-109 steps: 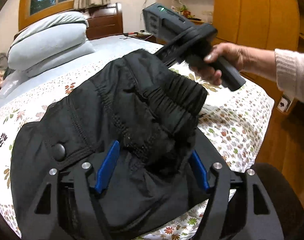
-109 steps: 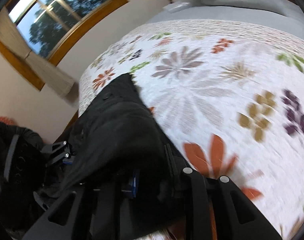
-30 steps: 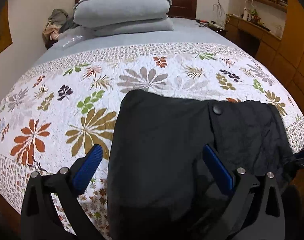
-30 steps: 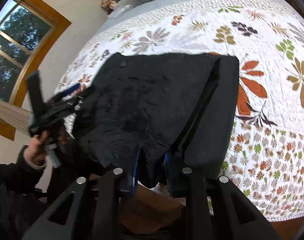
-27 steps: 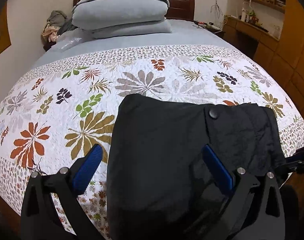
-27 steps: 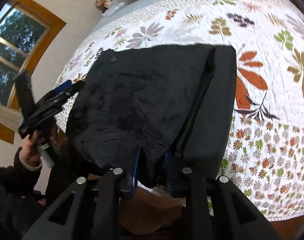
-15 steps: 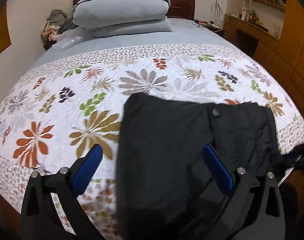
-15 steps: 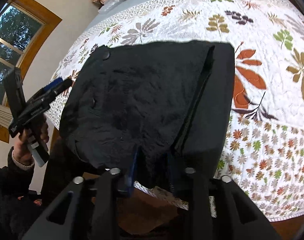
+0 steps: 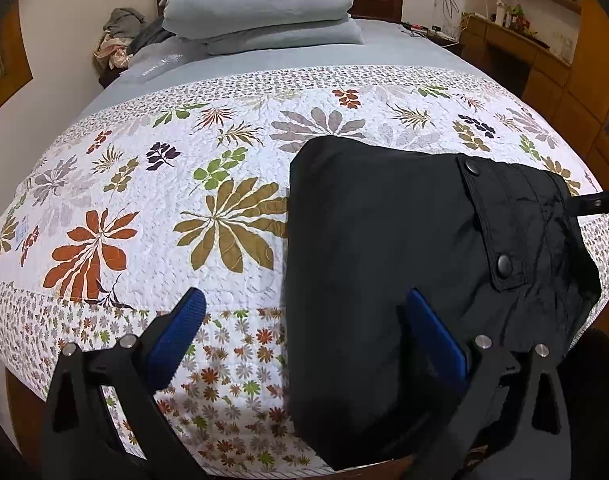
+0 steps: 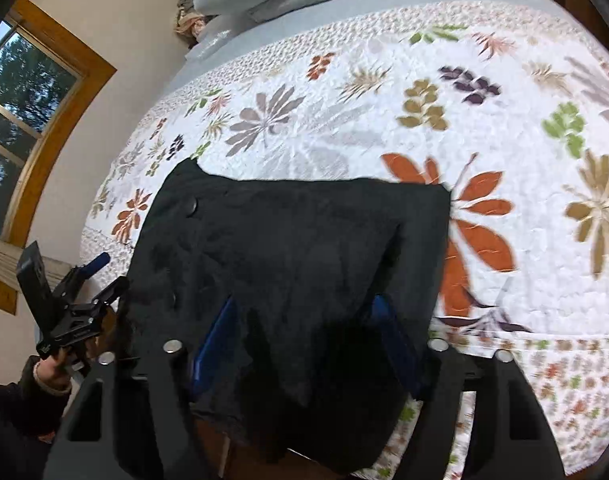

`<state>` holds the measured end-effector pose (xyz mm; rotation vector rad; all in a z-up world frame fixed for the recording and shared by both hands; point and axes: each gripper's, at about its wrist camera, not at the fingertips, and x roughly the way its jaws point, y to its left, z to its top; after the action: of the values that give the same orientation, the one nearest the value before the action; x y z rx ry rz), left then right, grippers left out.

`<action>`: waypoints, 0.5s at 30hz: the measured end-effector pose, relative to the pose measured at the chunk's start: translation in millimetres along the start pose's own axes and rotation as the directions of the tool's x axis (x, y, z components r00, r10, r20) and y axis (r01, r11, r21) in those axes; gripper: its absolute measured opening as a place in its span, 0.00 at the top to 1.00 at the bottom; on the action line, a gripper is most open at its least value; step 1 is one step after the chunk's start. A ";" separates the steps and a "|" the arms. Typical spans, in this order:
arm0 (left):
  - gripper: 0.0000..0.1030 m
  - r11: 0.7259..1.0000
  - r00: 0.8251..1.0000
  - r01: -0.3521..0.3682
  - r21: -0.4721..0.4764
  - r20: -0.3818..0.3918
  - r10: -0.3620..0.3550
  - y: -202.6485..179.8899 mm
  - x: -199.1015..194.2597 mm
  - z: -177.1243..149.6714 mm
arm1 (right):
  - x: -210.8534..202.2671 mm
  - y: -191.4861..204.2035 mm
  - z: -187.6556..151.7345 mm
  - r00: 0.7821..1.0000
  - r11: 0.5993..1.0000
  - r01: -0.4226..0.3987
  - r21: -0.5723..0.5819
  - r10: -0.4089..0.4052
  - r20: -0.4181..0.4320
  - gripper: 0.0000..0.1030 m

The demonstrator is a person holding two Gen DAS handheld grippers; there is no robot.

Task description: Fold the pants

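Left tongs (image 9: 300, 336) spread wide, released, at the bed's (image 9: 144, 208) near edge. Pants (image 9: 404, 248) folded there, partly overhanging. Right tongs (image 10: 304, 344) parted around the hem, not gripping. Next: slide the bundle fully onto the bed, press flat.

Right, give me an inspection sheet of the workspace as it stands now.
Surface: bed with a floral quilt, grey sheet beyond it.
Job's things: black pants lie folded on the quilt near the bed's foot edge, partly hanging over it; two snap buttons show.
Clutter: stacked grey pillows at the headboard; a heap of clothes beside them.
Grippers: left tool open, its right finger over the pants, nothing held; right tool open, jaws either side of the pants' edge.
Cables: wires hang on the wall near the desk.
Surroundings: wooden window frame, wooden cabinets.
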<state>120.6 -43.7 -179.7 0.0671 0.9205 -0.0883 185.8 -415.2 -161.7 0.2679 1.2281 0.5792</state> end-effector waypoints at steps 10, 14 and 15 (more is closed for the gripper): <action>0.03 0.999 1.000 -0.018 -0.044 -0.003 0.018 4.3 9.6 6.9 | 25.5 44.0 16.3 0.999 0.988 0.045 -0.147 -0.047 -0.011 0.73; 0.03 0.999 1.000 -0.007 -0.047 -0.005 0.007 2.4 13.7 10.8 | 21.2 32.0 14.1 0.999 0.994 0.042 -0.104 -0.043 -0.009 0.79; 0.03 0.999 1.000 -0.004 -0.049 -0.007 0.003 2.7 14.1 11.6 | 18.9 29.4 13.1 0.999 0.995 0.042 -0.094 -0.043 -0.007 0.80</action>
<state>138.6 -42.8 -183.9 0.0236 0.9286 -0.0622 194.1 -379.0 -158.2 0.1604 1.2092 0.6000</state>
